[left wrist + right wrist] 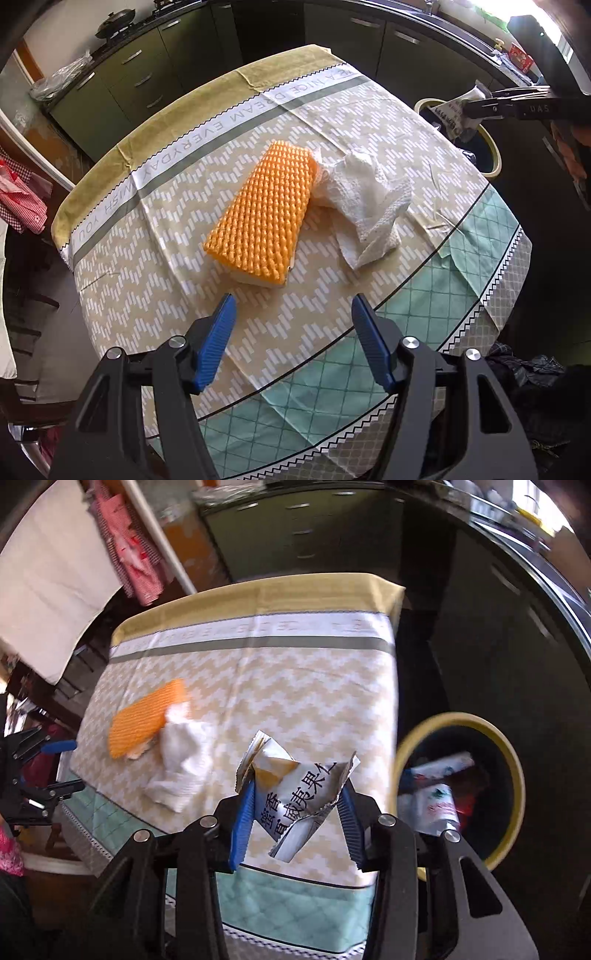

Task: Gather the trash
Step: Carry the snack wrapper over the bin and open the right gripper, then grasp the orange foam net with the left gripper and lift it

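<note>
A crumpled white snack wrapper (295, 775) with black print hangs above the table's right edge, with my right gripper (297, 793) shut on it. In the left wrist view the same wrapper (452, 118) and right gripper (471, 110) hover over a yellow-rimmed trash bin (495, 162). A crumpled white paper towel (369, 206) lies on the tablecloth against an orange sponge (262, 210). My left gripper (293, 308) stands open just short of the sponge, nothing between its blue fingers (221, 332).
The bin (515, 760) stands on the floor right of the table and holds several wrappers. The patterned tablecloth (177, 280) covers the table. Dark cabinets (140, 74) line the far side. Red checked cloth (22, 203) hangs at the left.
</note>
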The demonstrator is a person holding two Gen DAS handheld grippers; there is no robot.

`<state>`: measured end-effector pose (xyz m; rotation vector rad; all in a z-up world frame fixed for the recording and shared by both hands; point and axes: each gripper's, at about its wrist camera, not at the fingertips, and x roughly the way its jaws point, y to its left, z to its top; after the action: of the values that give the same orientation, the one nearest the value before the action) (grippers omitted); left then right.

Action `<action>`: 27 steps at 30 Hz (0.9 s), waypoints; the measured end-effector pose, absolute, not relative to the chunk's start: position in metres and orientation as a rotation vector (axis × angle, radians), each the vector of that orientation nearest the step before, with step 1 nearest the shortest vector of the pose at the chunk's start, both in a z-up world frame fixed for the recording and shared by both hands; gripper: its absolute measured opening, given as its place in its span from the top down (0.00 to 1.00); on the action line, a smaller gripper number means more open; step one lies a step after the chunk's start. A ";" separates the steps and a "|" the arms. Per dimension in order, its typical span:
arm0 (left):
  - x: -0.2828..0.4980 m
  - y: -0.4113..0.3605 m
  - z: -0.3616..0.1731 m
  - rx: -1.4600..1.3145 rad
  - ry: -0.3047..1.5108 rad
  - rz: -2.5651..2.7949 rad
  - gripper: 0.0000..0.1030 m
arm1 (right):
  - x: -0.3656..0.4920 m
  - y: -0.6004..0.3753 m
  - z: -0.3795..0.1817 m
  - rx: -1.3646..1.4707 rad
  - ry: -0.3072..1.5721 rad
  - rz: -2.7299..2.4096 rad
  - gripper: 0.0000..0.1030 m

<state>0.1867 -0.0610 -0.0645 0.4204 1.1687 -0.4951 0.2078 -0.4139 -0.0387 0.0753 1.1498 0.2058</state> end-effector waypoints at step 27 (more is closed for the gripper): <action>0.216 -0.092 -0.077 0.486 1.193 -0.518 0.34 | 0.159 -0.528 -0.090 0.190 1.093 -0.029 0.35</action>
<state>0.2164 -0.0917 -0.0773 0.4856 1.1931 -0.5182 0.1589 -0.5283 -0.0905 0.1895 1.0930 -0.0290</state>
